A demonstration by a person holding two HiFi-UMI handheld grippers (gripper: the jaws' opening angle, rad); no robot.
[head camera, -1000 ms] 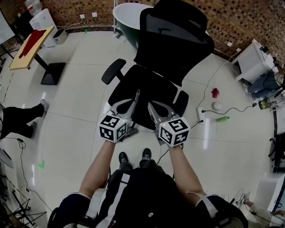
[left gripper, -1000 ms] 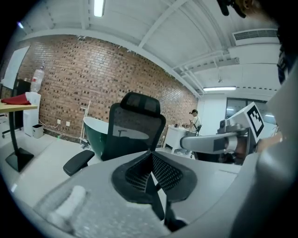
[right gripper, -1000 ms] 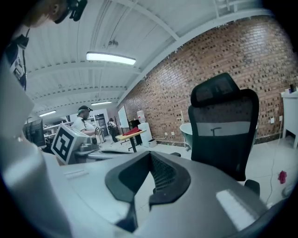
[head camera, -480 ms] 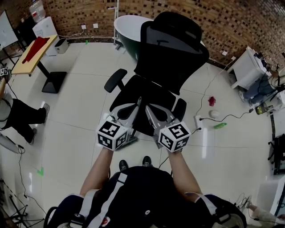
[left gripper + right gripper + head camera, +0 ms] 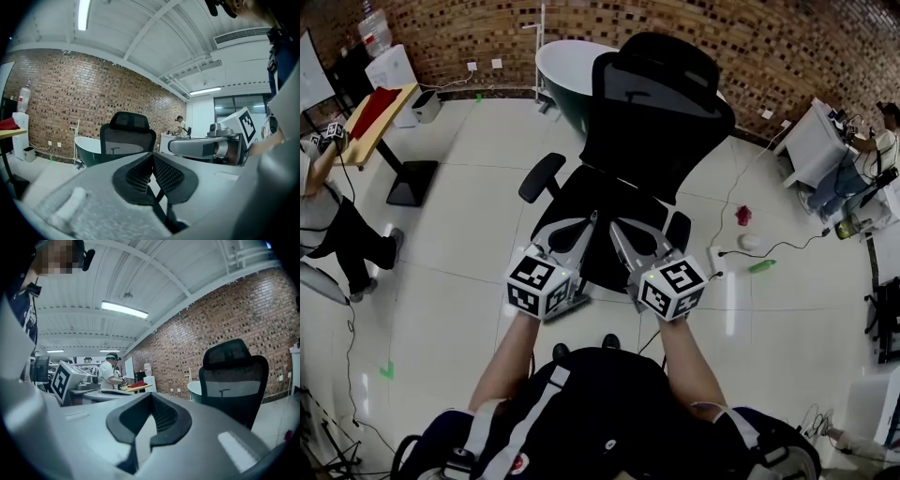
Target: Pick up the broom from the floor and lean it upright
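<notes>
No broom shows in any view. In the head view my left gripper [image 5: 592, 217] and right gripper [image 5: 613, 225] are held side by side at waist height, over the front of a black office chair [image 5: 647, 141]. Both have their jaws together with nothing between them. The left gripper view looks along its shut jaws [image 5: 152, 154] at the chair [image 5: 127, 136]. The right gripper view shows its jaws [image 5: 150, 394] also shut and empty, with the chair [image 5: 234, 380] at the right.
A dark green tub [image 5: 567, 66] stands behind the chair by the brick wall. At the left are a table with a red cloth [image 5: 375, 108] and a person [image 5: 328, 216]. A power strip with a cable [image 5: 717, 255], a red object [image 5: 743, 216] and a green object [image 5: 762, 266] lie on the floor at the right.
Both grippers have lifted a little and stay side by side, still shut. The head view has tilted up, and the person at the left has come further into the picture.
</notes>
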